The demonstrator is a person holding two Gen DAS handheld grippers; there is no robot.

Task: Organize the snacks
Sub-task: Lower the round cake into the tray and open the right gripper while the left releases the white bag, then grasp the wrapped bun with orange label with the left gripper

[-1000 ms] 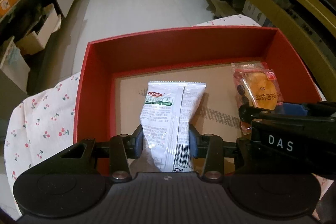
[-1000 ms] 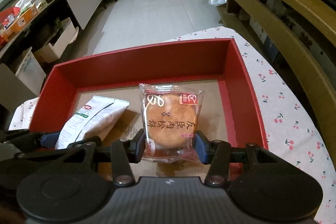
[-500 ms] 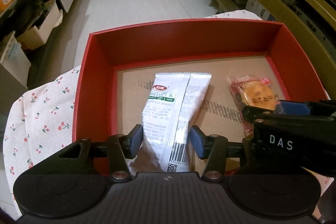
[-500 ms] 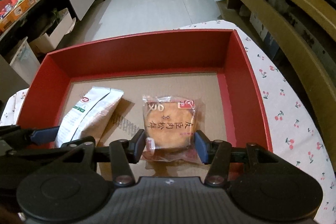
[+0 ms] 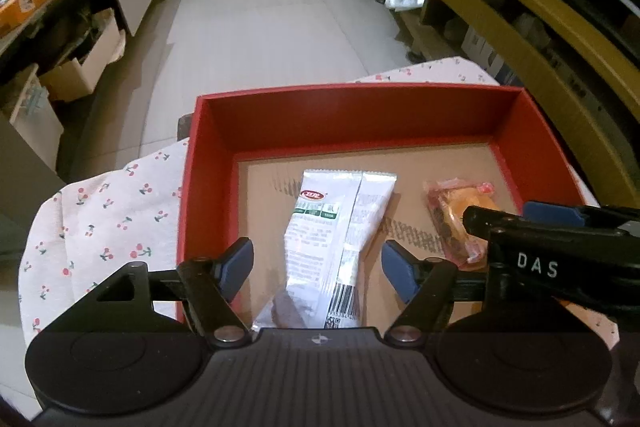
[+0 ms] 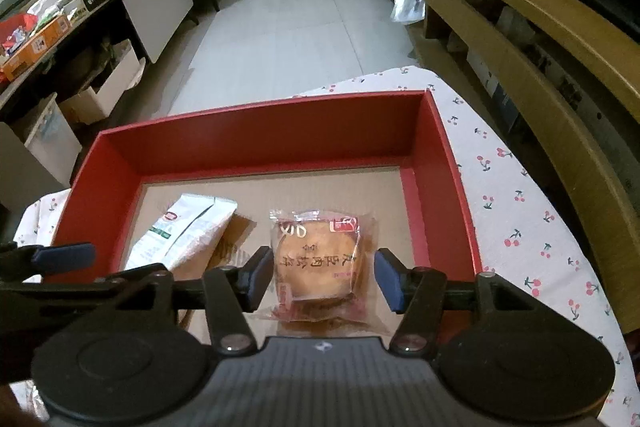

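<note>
Snacks lie freed between spread tongs: white packet (image 5: 340, 247) inside left tongs (image 5: 317, 265), long axis toward twelve o'clock; pastry (image 6: 320, 263) inside right tongs (image 6: 323, 279)

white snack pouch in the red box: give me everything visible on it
The white snack pouch is a glossy sealed film packet with crimped ends, a red logo, green label blocks, fine print and a barcode near its near end. It lies flat on the brown cardboard floor of the red box, left of the clear-wrapped pastry and apart from it. Seen from the left wrist, it sits between the fingers of the open left gripper; neither blue pad touches it. Its near end is hidden behind the gripper body.
</note>
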